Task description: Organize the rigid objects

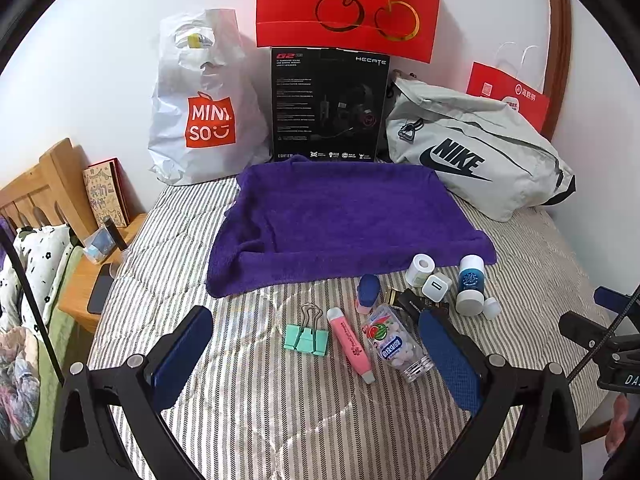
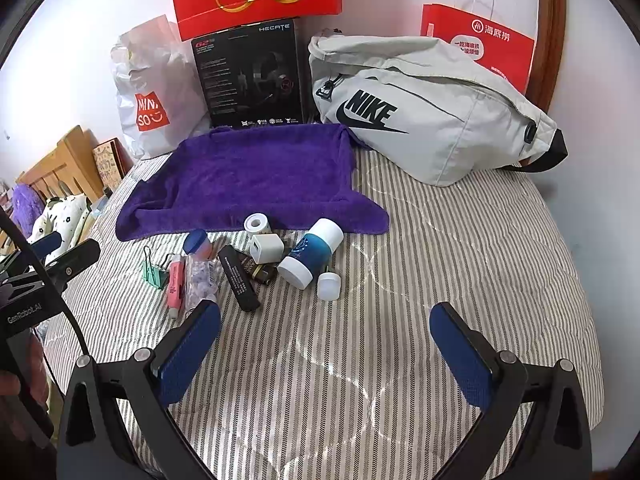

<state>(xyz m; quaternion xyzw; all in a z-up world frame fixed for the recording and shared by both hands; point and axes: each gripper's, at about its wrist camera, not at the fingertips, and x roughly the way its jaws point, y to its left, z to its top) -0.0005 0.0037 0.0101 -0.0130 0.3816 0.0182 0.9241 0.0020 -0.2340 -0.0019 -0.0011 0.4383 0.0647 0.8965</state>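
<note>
A purple towel (image 1: 344, 220) (image 2: 248, 180) lies flat on the striped bed. Along its near edge lies a cluster: green binder clip (image 1: 306, 338) (image 2: 152, 274), pink highlighter (image 1: 352, 344) (image 2: 176, 286), clear candy bottle (image 1: 396, 344) (image 2: 198, 280), blue-capped pink item (image 1: 368, 288) (image 2: 198, 244), white tape roll (image 1: 419, 269) (image 2: 257, 224), white charger cube (image 1: 436, 288) (image 2: 266, 247), blue-and-white bottle (image 1: 470, 285) (image 2: 312, 252), small white jar (image 1: 492, 307) (image 2: 329, 286), black bar (image 2: 239, 277). My left gripper (image 1: 316, 342) is open, empty, around the clip, highlighter and candy bottle. My right gripper (image 2: 326, 332) is open, empty, short of the jar.
At the back stand a Miniso bag (image 1: 204, 112), a black headset box (image 1: 330, 106), a grey Nike bag (image 1: 472, 152) (image 2: 424, 108) and red paper bags (image 1: 348, 4). A wooden nightstand (image 1: 104, 268) is left of the bed.
</note>
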